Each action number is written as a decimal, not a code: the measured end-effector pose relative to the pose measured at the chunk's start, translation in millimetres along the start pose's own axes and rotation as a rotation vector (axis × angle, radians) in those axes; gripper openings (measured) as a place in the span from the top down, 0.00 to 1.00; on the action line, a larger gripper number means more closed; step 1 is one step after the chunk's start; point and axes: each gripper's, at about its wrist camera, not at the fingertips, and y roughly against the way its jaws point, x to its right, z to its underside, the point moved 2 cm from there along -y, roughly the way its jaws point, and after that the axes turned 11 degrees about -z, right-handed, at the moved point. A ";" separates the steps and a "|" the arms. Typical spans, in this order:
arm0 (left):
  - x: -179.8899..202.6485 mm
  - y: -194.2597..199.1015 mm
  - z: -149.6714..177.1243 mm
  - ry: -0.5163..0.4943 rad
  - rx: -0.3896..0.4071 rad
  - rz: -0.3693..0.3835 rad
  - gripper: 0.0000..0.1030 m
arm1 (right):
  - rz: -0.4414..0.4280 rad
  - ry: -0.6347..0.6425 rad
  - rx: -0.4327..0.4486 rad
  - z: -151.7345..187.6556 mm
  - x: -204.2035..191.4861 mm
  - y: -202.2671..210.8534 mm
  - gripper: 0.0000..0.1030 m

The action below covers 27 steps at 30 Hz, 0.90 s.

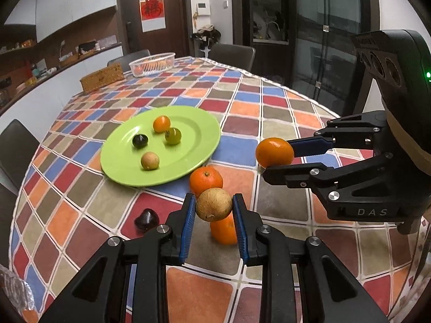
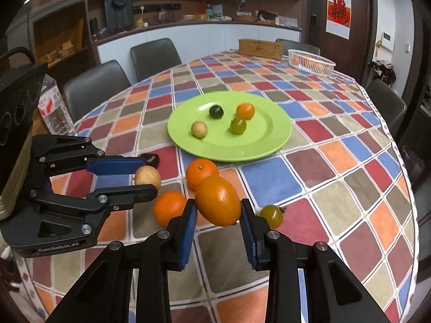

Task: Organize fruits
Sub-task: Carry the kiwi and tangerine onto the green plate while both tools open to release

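Observation:
My left gripper (image 1: 214, 206) is shut on a tan round fruit (image 1: 214, 204) and holds it above the table; it also shows in the right wrist view (image 2: 148, 177). My right gripper (image 2: 218, 207) is shut on an orange (image 2: 217, 200), also seen from the left wrist view (image 1: 274, 152). A green plate (image 1: 194, 145) holds several small fruits: orange (image 1: 161, 123), green (image 1: 173, 136), dark (image 1: 140, 141), tan (image 1: 150, 160). Two oranges (image 1: 206, 180) (image 1: 223, 231) and a dark fruit (image 1: 146, 219) lie on the tablecloth. A green tomato (image 2: 271, 215) lies near my right gripper.
A white basket (image 1: 152, 63) and a wicker box (image 1: 102, 76) stand at the far end of the table. A water bottle (image 2: 54, 107) stands at the left edge. Chairs (image 2: 155, 55) surround the table.

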 end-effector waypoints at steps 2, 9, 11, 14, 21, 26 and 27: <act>-1.0 5.5 -3.6 0.003 0.011 -0.004 0.73 | -0.001 0.001 0.019 -3.5 -2.1 6.2 0.68; -9.9 15.7 -20.7 0.035 0.048 -0.025 0.73 | -0.010 -0.014 0.072 -19.3 -2.9 17.0 0.68; -13.1 17.9 -27.0 0.043 0.061 -0.035 0.73 | -0.008 -0.020 0.086 -24.9 -1.6 18.3 0.68; -16.9 19.9 -36.1 0.046 0.080 -0.050 0.73 | -0.012 -0.026 0.104 -34.4 0.7 20.1 0.68; -27.8 20.7 -59.0 0.048 0.114 -0.087 0.73 | -0.009 -0.033 0.133 -60.2 9.2 21.3 0.68; -41.5 12.0 -74.3 0.075 0.112 -0.088 0.73 | -0.001 -0.039 0.132 -81.5 19.5 14.6 0.68; -44.0 9.8 -76.7 0.079 0.109 -0.090 0.73 | -0.001 -0.040 0.131 -85.1 21.6 13.1 0.68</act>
